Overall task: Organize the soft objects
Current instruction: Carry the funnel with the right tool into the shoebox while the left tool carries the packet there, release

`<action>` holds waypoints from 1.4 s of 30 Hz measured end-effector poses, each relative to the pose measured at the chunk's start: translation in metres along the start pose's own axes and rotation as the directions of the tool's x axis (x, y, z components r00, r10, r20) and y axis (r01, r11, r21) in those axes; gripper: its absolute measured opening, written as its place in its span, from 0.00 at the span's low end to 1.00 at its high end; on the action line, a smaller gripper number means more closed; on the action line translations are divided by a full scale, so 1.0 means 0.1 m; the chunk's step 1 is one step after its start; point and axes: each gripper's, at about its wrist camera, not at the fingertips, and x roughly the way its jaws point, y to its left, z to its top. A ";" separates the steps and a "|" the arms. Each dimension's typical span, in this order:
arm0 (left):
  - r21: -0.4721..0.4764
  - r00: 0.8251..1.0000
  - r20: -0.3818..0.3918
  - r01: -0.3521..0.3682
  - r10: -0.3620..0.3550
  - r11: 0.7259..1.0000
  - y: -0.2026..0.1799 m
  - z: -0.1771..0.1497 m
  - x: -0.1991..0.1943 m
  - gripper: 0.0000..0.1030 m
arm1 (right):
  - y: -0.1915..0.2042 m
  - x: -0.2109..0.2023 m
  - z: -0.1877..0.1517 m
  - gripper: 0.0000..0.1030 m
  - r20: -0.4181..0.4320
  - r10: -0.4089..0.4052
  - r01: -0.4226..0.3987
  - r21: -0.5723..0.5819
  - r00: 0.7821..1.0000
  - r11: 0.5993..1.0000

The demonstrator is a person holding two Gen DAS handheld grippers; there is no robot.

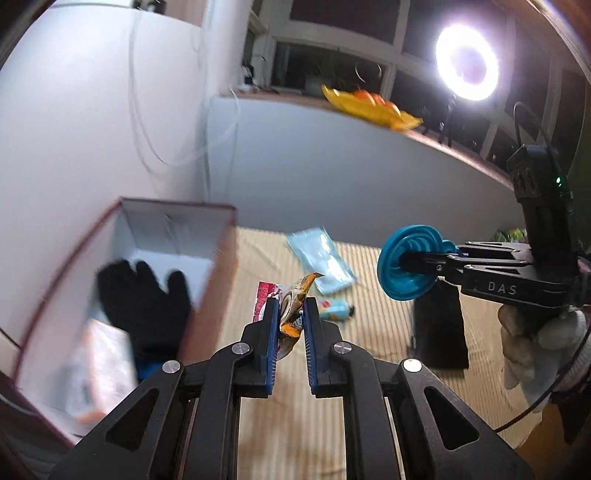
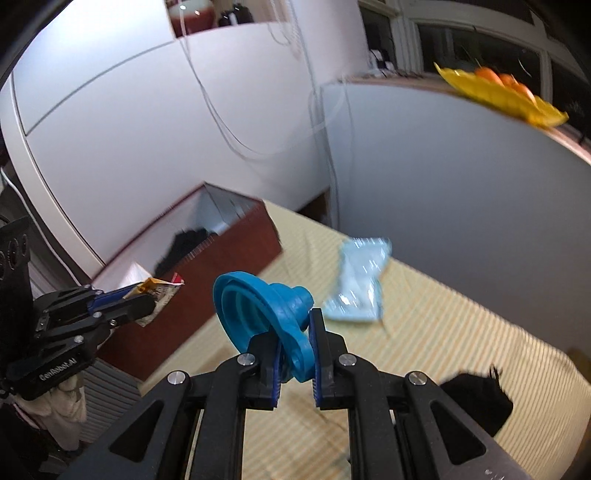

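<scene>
White wall [image 1: 92, 122] seen at left, thin white cords [image 1: 147, 140] hung down it. Lower pale partition [image 1: 332, 192] set behind surface [image 1: 369, 424], which is covered with yellow striped cloth. Wooden ledge [image 1: 454, 142] seen along partition top, yellow dish [image 1: 369, 107] with orange fruit placed on it. Dark window panes [image 1: 351, 14] in pale frames seen above ledge. Bright ring lamp [image 1: 467, 62] lit at upper right. Red vase [image 2: 195, 14] glimpsed on top of white cabinet.

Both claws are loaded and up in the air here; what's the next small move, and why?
Probably swing the left claw leftward over the open box and release. It is shut on the snack packet, the box sits just beside it with a black glove already inside, while the right claw holds the blue funnel farther away.
</scene>
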 end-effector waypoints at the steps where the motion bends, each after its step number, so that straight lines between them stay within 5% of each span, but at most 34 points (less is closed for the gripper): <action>1: -0.009 1.000 0.010 -0.007 0.007 1.000 0.08 0.04 -0.06 0.11 | 0.03 0.01 0.03 0.11 0.005 0.004 -0.004 -0.003 1.000 1.000; 8: -0.035 0.995 0.038 -0.090 0.091 0.995 0.56 0.28 -0.17 0.11 | 0.38 0.20 0.47 0.11 0.019 0.059 -0.059 -0.037 0.998 0.998; 16: -0.085 0.992 -0.034 -0.126 0.124 0.988 1.07 0.44 0.11 0.11 | 0.77 0.78 0.88 0.11 -0.021 0.088 -0.089 -0.054 0.996 0.995; 27: -0.135 0.989 -0.076 -0.136 0.127 0.981 1.37 0.55 0.38 0.13 | 1.04 1.37 1.04 0.13 -0.100 0.060 -0.069 -0.087 0.993 0.994; 32: -0.157 0.986 -0.059 -0.164 0.157 0.974 1.42 0.57 0.34 0.48 | 1.05 1.38 1.04 0.51 -0.088 0.044 -0.052 -0.094 0.995 0.994; 42: -0.177 0.988 -0.038 -0.152 0.148 0.972 1.41 0.51 0.22 0.49 | 0.96 1.21 1.00 0.51 -0.064 0.039 -0.043 -0.069 0.997 0.997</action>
